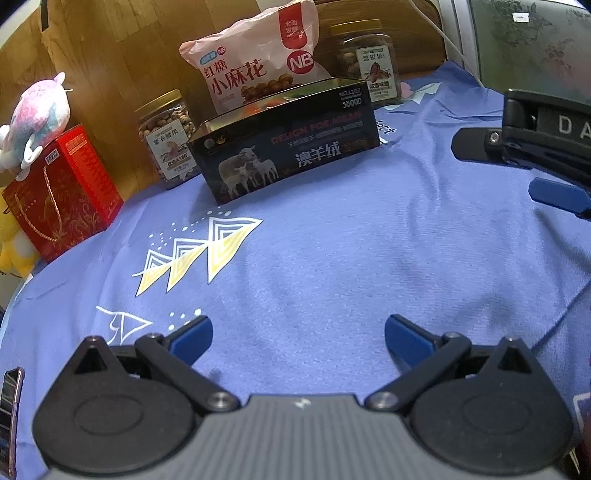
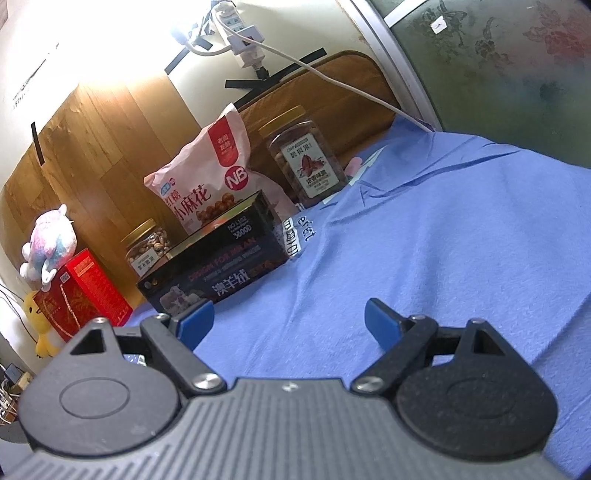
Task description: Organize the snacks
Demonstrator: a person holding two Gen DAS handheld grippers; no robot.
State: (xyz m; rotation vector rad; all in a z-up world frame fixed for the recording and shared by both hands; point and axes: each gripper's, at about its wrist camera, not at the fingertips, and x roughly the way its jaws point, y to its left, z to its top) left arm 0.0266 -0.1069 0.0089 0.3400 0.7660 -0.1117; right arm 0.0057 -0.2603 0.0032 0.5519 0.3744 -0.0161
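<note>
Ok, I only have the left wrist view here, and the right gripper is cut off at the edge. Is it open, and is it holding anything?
Observer: The right gripper is open with nothing between its fingers, only the blue cloth beyond.
Operator: And the white cable at the top, where does it come from?
Observer: From a power strip on the wall above the pink snack bag.

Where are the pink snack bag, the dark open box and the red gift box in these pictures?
pink snack bag (image 1: 255, 70), left wrist view, on the printed front of the bag.
dark open box (image 1: 291, 155), left wrist view, on its long side wall.
red gift box (image 2: 85, 295), right wrist view, on its front face.
</note>
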